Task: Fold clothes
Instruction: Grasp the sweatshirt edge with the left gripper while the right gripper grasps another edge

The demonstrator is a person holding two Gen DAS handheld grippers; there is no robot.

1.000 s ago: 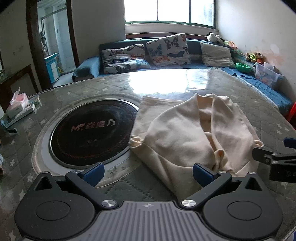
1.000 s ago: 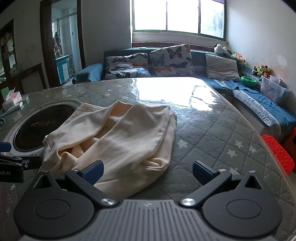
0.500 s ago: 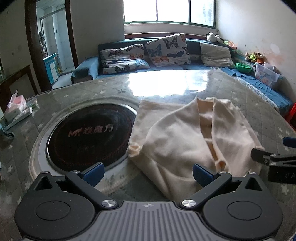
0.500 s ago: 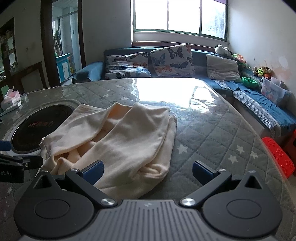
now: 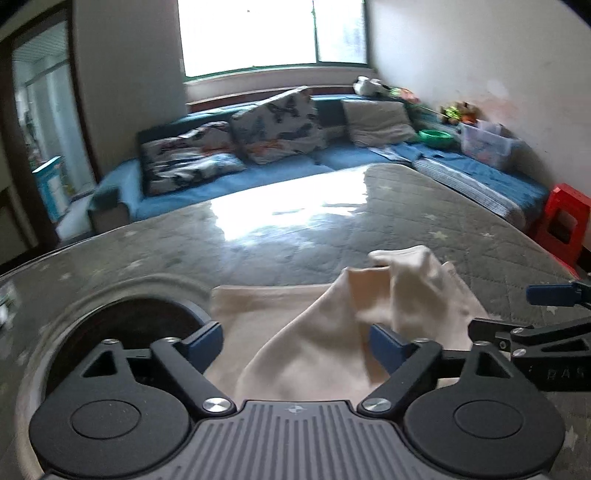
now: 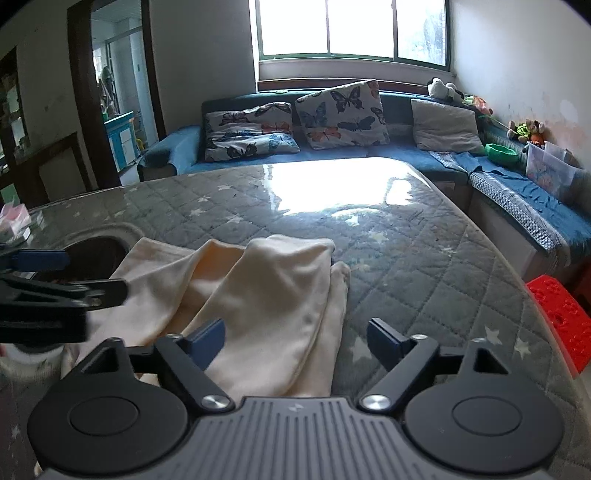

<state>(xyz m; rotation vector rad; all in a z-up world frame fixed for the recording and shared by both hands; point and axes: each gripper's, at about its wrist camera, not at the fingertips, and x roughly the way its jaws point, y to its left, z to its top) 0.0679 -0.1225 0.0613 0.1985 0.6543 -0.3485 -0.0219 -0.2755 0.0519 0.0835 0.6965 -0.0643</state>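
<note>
Blue-padded fingers (image 5: 205, 341) of the left gripper (image 5: 295, 343) stand well apart with cream cloth lying between them, though no pad presses on it; its jaws have just been closing in a little. At the far left of that view a dark round cooktop (image 5: 122, 325) is sunk into the table (image 5: 258, 243), whose quilted grey cover with pale stars lies under a glossy sheet that throws back the window light. Next to the right, the cream garment (image 5: 314, 332) lies rumpled on the table, one edge over the cooktop's rim and a raised fold peaking near the middle of the frame. At the right edge of the same view the right gripper (image 6: 295, 341) reaches in just beside the cloth.

Seen from the right wrist, the left gripper's black linkage and blue pad enter at the left edge, over the garment's near corner. The garment spreads from there toward the middle, a thick fold running down between the right gripper's fingers (image 6: 207, 341). Those fingers are likewise spread wide and grip nothing, having also just narrowed slightly; the left pad hovers over the cloth, the right over bare table. Beyond the table a blue sofa (image 6: 406, 155) with butterfly cushions (image 6: 340, 114) runs under the window (image 6: 351, 29). A red stool (image 6: 561, 317) stands at the far right.
</note>
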